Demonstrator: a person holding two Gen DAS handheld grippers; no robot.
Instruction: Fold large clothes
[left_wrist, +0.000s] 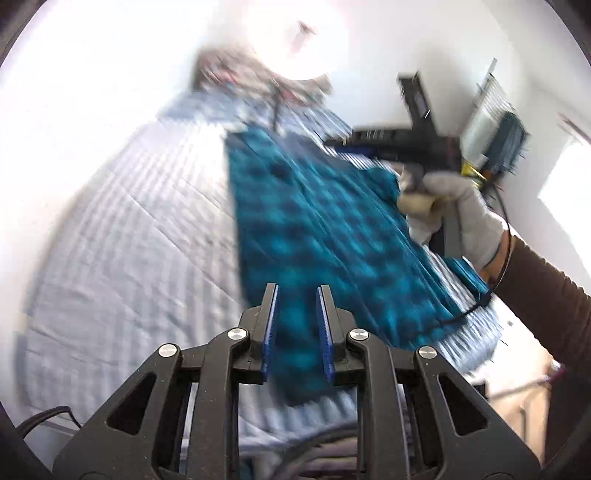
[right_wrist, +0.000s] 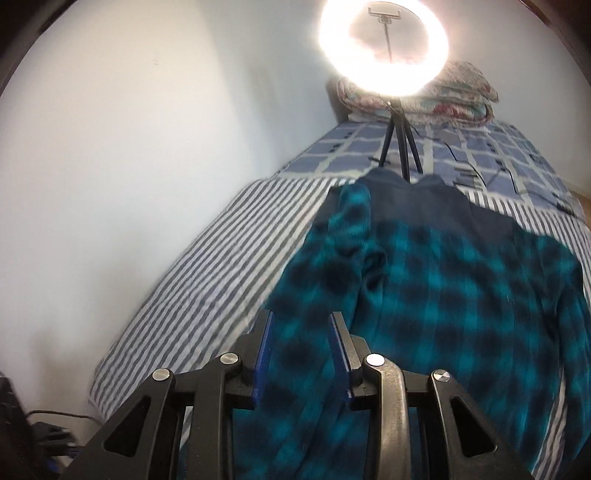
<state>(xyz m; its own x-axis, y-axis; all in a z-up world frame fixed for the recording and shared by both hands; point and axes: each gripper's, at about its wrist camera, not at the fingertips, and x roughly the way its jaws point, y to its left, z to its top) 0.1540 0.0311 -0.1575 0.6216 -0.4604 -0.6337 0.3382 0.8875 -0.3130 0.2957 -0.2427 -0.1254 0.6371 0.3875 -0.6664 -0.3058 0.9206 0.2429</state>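
Bed (right_wrist: 221, 236), striped sheet: one. Ring light (right_wrist: 384, 44) on tripod (right_wrist: 400, 147), standing on bed just beyond shirt collar: one. Folded quilt (right_wrist: 443, 92) at head end: one. Gloved hand (left_wrist: 454, 210) over shirt's right edge. Plaid shirt (right_wrist: 461, 295): one, flat on bed, long axis along the bed, collar towards light. Left tongs (left_wrist: 295, 291): narrowly parted; grip on cloth not discernible. Right tongs (right_wrist: 301, 317): partly open, sleeve between; contact not discernible.
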